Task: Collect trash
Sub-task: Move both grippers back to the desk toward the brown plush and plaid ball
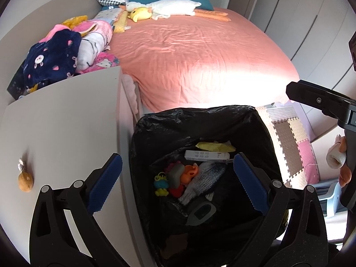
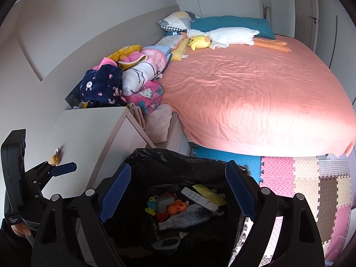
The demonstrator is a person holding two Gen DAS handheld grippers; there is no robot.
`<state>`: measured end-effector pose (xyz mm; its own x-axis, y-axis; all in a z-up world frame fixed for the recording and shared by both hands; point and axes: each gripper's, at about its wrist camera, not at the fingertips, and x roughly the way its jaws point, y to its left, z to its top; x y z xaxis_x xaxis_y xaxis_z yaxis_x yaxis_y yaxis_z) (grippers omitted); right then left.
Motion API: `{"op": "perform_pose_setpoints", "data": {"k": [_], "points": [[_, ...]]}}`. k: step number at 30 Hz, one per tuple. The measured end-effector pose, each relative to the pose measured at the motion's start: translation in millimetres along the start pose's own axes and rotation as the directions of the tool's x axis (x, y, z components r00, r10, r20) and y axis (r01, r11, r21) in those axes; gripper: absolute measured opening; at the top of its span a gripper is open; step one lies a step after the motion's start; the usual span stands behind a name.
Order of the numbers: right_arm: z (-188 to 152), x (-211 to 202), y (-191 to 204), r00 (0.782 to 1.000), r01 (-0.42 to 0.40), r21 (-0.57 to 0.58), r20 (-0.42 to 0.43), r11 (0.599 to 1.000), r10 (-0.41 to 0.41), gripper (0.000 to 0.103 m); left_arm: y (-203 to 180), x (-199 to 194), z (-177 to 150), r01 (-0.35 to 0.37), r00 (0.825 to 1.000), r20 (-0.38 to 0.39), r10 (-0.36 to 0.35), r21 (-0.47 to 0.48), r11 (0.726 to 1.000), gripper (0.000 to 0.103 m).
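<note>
Left wrist view: left gripper [image 1: 178, 173] wide apart over black-lined bin [image 1: 262, 120], nothing between blue pads [image 1: 104, 184]. At bin's centre: soft grey fish toy [image 1: 200, 182], small plastic toys [image 1: 175, 178], white remote-like slab [image 1: 207, 155] at 12 o'clock with crumpled yellow wrapper [image 1: 215, 146] just beyond, grey thermometer-like gadget [image 1: 200, 213] at 6. Left at 9 o'clock, on white cabinet top [image 1: 66, 115], a brown lump [image 1: 25, 181] touching a bit of foil [image 1: 21, 166]. Likely the remaining trash: light, probably soft, easily crushed; best pinched across the lump's middle, foil gathered with it. Right gripper's body at 3 o'clock.

Right wrist view: right gripper [image 2: 178, 189] also spread wide and empty, above same bin [image 2: 155, 153]. Same fish toy [image 2: 189, 218], remote [image 2: 200, 198], wrapper [image 2: 207, 190] inside. Left gripper [image 2: 64, 168] at 9 o'clock, one blue pad showing beside the brown lump [image 2: 55, 159] on cabinet [image 2: 93, 131]; touching or apart, cannot tell. Liner thin, slippery, prone to snag on pads; better avoided.
</note>
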<state>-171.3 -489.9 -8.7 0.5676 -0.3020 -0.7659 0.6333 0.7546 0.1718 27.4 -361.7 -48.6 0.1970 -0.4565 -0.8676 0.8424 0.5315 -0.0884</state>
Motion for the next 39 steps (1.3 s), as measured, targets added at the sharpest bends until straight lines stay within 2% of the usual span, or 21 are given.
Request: {"op": "perform_pose_setpoints", "data": {"k": [10, 22, 28, 32, 39], "points": [[2.5, 27.1, 42.8, 0.998, -0.055, -0.087, -0.043, 0.995, 0.051, 0.087, 42.6, -6.9, -17.2, -0.086, 0.996, 0.002, 0.087, -0.112, 0.990, 0.097], [3.6, 55.6, 104.1, 0.990, -0.125, -0.193, -0.090, 0.973, 0.110, 0.087, 93.5, -21.9, -40.9, -0.186, 0.981, 0.016, 0.194, -0.225, 0.956, 0.097], [4.3, 68.2, 139.7, 0.982, -0.175, -0.244, -0.110, 0.954, 0.152, 0.087, 122.4, -32.6, -55.3, -0.217, 0.973, 0.014, 0.230, -0.291, 0.932, 0.097], [4.5, 75.2, 158.9, 0.978, -0.196, -0.268, -0.117, 0.943, 0.170, 0.087, 141.6, -41.2, -64.3, -0.261, 0.957, 0.027, 0.287, -0.345, 0.902, 0.097], [8.0, 88.2, 186.4, 0.973, -0.221, -0.301, -0.137, 0.928, 0.187, 0.087, 176.1, -46.0, -74.2, -0.276, 0.949, 0.024, 0.315, -0.419, 0.865, 0.097]]}}
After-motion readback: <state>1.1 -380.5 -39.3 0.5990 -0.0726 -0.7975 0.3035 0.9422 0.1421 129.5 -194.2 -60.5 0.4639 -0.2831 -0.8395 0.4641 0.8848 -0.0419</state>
